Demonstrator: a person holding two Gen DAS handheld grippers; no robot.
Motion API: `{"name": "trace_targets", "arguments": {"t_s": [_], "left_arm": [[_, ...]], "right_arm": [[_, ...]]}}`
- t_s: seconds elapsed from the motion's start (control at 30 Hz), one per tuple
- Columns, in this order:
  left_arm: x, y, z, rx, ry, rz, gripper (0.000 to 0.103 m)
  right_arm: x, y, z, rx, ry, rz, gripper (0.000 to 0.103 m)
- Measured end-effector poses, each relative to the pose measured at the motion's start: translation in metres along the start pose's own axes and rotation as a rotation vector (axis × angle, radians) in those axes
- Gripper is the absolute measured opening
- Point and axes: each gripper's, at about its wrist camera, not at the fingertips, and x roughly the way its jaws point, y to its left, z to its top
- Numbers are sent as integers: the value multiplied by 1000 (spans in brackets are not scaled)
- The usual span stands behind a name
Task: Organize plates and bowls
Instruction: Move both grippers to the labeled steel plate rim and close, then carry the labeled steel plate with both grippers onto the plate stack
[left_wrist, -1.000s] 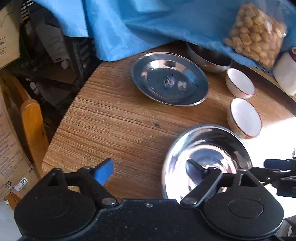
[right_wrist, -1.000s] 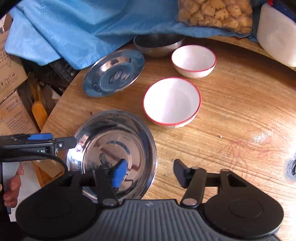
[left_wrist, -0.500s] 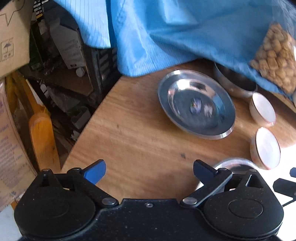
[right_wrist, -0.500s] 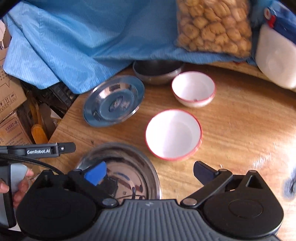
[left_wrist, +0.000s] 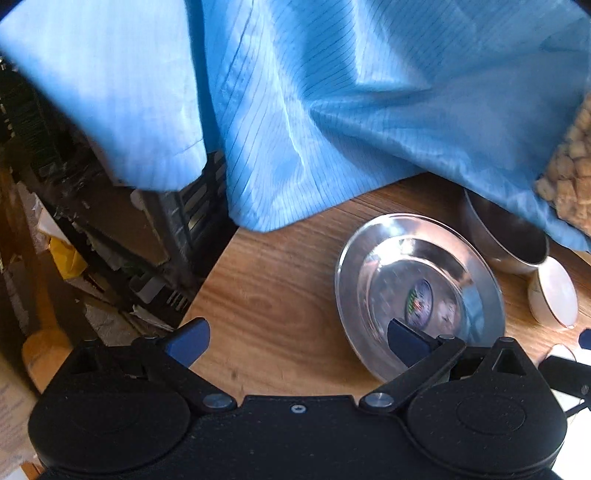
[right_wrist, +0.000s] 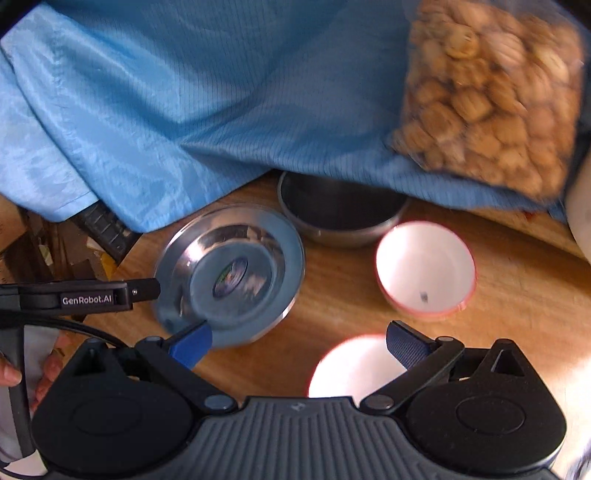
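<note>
Left tongs: my left gripper (left_wrist: 297, 341) stands spread wide with nothing between its blue pads, after the jaws had just been opening. It hangs above the bare wood near the table's left edge; its right pad overlaps the steel plate's near rim in the view, and I cannot tell whether it touches.

Right tongs: my right gripper (right_wrist: 299, 341) is also spread fully and empty, its jaws having just opened too. The near white bowl (right_wrist: 354, 369) shows between its pads, close under the body, with no pad pressing on it.

Steel plate: the steel plate (left_wrist: 417, 295) lies flat near the table's (left_wrist: 273, 295) left edge, with a small oval sticker at its centre and nothing else on it.

Steel bowl: the steel bowl (right_wrist: 341, 214) sits just behind the plate toward the far edge, partly under the blue cloth (right_wrist: 184, 92); its inside looks dark, and I cannot make out any contents.

White bowls: the far white bowl (right_wrist: 424, 269) has a red rim and stands right of the plate, with one tiny dark speck inside.

Only in the right view: the near white bowl, the whole bag of biscuits (right_wrist: 487, 92) on the cloth, and my hand (right_wrist: 48, 369) on the left gripper's handle.

Only in the left view: dark clutter and cardboard beyond the table's left edge.
</note>
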Motion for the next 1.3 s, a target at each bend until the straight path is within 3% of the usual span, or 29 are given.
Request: {"name": "trace_targets", "arguments": {"t_s": [0.4,0.53,0.6,0.9,1.03,1.1,1.17,1.3], "left_arm": [[27,0,18,12,37,-31,102],[27,-8,19,53,32,-31,102],[27,-12,20,63,36,-42,94],[24,-21,18,71,26,-84,82],[25,-22,16,75,31,-102,64],[26,-22,15,74,37,-114,43],[25,-21,14,71,40,-131,32],[21,-22,11,99,21,-145,30]], "right_arm": [[42,5,15,-18,29,-13,100],[50,8,15,-19,39,-5,87],[54,9,14,-20,45,-3,83],[59,12,16,5,64,27,71],[63,12,14,21,69,35,60],[64,11,13,32,72,44,50],[66,12,12,27,76,37,34],[65,9,10,32,72,38,33]]}}
